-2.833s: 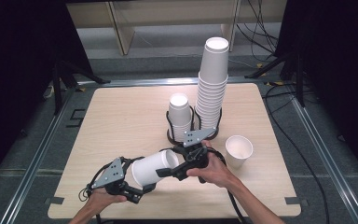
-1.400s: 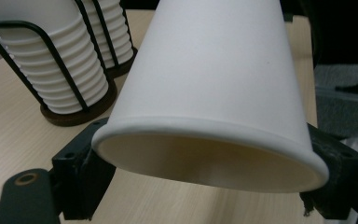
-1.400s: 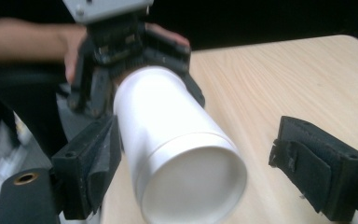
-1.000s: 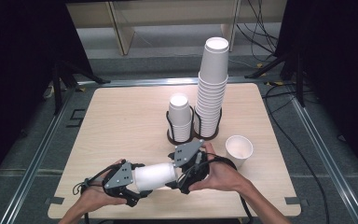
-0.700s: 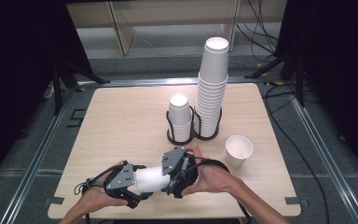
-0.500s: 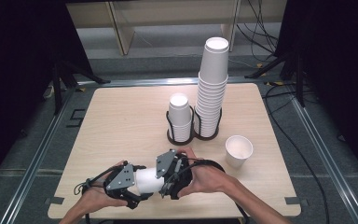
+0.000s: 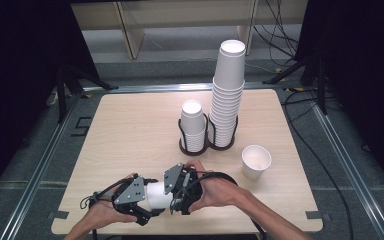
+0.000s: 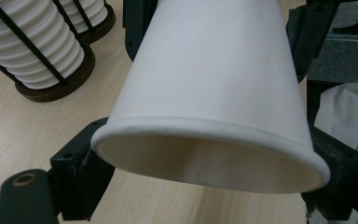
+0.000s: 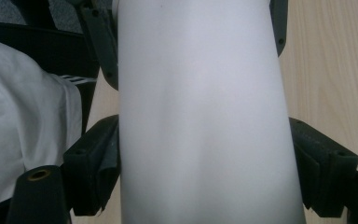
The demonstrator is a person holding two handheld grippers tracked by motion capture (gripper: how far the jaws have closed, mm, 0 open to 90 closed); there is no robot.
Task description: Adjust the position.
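I had a white paper cup lying on its side near the front edge of the table, held up between my 2 grippers. The left gripper sat at the left of the cup and the right gripper sat at its right, so the cup ran left to right from one to the other. That line was what mattered for the next move.

In the left gripper view, the cup's open rim pointed back at that camera, and the cup got thinner as it went away toward the other gripper. The left jaws sat tight on both sides of the rim, so I judged that gripper was closed on the cup. In the right gripper view, the cup wall ran straight up the middle, with 1 black jaw touching each side. I judged the right gripper was closed on the cup too.

Both hands were right at the cup, so neither was nearer. I could not tell if it was 1 cup or 2 stuck together. If it was 2, I thought I should pull the grippers apart along the cup's long line.

Farther back stood a short stack and a tall stack in a black rack. 1 loose cup stood upright, off to the right.
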